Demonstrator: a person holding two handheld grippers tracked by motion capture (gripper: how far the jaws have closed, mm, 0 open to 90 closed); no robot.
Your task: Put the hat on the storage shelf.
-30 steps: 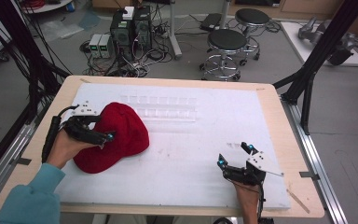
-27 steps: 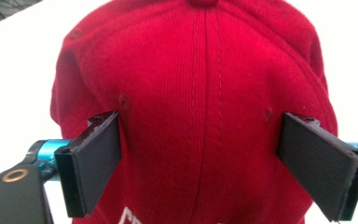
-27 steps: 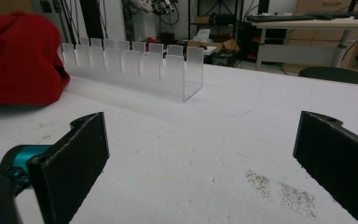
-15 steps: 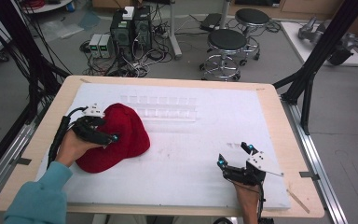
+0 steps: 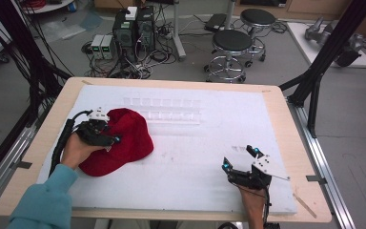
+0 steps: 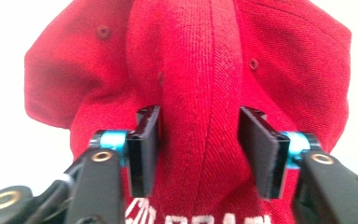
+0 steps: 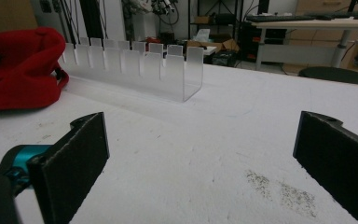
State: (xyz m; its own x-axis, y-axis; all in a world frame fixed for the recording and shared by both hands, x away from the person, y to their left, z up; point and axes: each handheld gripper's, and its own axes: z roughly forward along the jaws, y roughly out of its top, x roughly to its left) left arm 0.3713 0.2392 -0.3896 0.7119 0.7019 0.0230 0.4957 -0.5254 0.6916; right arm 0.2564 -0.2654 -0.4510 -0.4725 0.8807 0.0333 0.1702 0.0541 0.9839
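Note:
A red cap [image 5: 124,143] lies at the left of the white table mat [image 5: 209,138]. My left gripper [image 5: 110,138] rests on its crown, and its jaws have just been closing with the cap between them. In the left gripper view both pads [image 6: 144,149] press on a raised ridge of the red cap [image 6: 200,70], so the gripper [image 6: 199,116] is shut on it. Near the front right edge, my right gripper [image 5: 238,159] stands open with nothing between its fingers. In the right gripper view its jaws [image 7: 203,135] frame bare mat, and the cap [image 7: 14,65] lies far left.
A clear plastic slotted rack [image 5: 164,109] stands on the mat behind the cap, also seen in the right gripper view [image 7: 135,70]. Black frame posts [image 5: 314,90] rise at the table's right and left sides. Stools [image 5: 233,43] and computer boxes stand on the floor beyond.
The left gripper has shifted a little over the cap's crown and its jaws have narrowed onto the fabric. The right gripper has not moved.

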